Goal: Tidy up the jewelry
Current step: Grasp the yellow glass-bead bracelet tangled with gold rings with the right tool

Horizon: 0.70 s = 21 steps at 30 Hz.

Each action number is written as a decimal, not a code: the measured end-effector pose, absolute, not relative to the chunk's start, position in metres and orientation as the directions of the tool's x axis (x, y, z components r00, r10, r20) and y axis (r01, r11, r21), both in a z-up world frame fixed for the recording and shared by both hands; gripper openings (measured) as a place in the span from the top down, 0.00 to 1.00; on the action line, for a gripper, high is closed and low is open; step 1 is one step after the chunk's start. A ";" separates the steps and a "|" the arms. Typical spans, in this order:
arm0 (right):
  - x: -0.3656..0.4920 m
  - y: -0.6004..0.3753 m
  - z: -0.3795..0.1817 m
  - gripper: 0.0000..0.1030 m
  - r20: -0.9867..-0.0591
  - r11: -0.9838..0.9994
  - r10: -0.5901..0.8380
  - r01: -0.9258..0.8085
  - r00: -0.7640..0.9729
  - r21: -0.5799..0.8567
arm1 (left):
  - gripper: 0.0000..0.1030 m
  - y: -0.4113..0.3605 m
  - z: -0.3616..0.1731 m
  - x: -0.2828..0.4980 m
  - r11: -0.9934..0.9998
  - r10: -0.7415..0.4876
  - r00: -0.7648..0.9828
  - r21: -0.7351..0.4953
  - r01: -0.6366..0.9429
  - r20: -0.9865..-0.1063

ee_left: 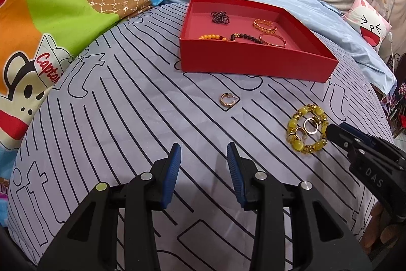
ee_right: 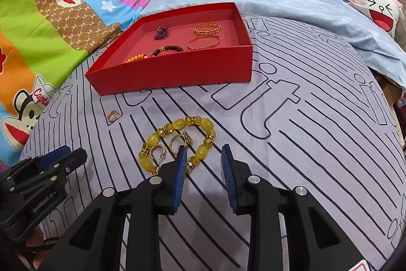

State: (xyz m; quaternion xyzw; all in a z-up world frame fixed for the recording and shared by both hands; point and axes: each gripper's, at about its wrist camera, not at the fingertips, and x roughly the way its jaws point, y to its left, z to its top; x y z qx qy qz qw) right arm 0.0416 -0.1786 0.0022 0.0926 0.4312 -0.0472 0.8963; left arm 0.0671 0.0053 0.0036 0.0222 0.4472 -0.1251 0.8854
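Blue ribbed pads face each other on the left tool (ee_left: 204,161), which hangs part-open over the striped bedsheet (ee_left: 127,123) with only bare fabric between its jaws. Just beyond it a small gold ring (ee_left: 228,100) lies alone on the sheet, between the tool and the red box (ee_left: 256,65). The right tool (ee_right: 204,163) is also part-open and holds nothing; its left pad overlaps the near edge of a yellow bracelet (ee_right: 177,141), and whether it touches the beads I cannot tell. That bracelet is a loop of large glossy amber-yellow beads spaced with smaller faceted ones and gold links, lying flat on the sheet near the box's front wall. Inside its loop sit two gold rings (ee_right: 177,142), one plain and round, the other set with small stones. The box is shallow, open-topped, with a pinkish floor, and already contains a dark beaded cluster (ee_right: 161,32), a gold chain-pattern bangle (ee_right: 207,28), a thin gold bangle (ee_right: 203,43), and a strand of dark beads (ee_right: 167,50) beside orange beads (ee_right: 135,58). A cartoon quilt (ee_right: 50,29) lies to the left.
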 end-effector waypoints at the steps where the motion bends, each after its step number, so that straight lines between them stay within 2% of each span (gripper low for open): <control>1: 0.044 -0.178 0.001 0.73 -0.784 0.979 -0.003 0.162 0.620 0.124 | 0.65 0.006 0.003 0.068 0.968 -0.202 0.567 -0.075 0.239 -0.798; 10: 0.046 -0.175 -0.007 0.76 -0.794 0.984 -0.010 0.146 0.607 0.099 | 0.65 0.007 0.002 0.073 0.968 -0.206 0.560 -0.085 0.235 -0.802; 18: 0.044 -0.182 -0.008 0.91 -0.793 0.985 -0.015 0.147 0.609 0.094 | 0.65 0.002 0.003 0.074 0.965 -0.213 0.558 -0.086 0.246 -0.802; 21: 0.043 -0.183 -0.008 0.91 -0.793 0.984 -0.010 0.147 0.609 0.100 | 0.65 0.002 0.004 0.074 0.965 -0.215 0.558 -0.086 0.247 -0.801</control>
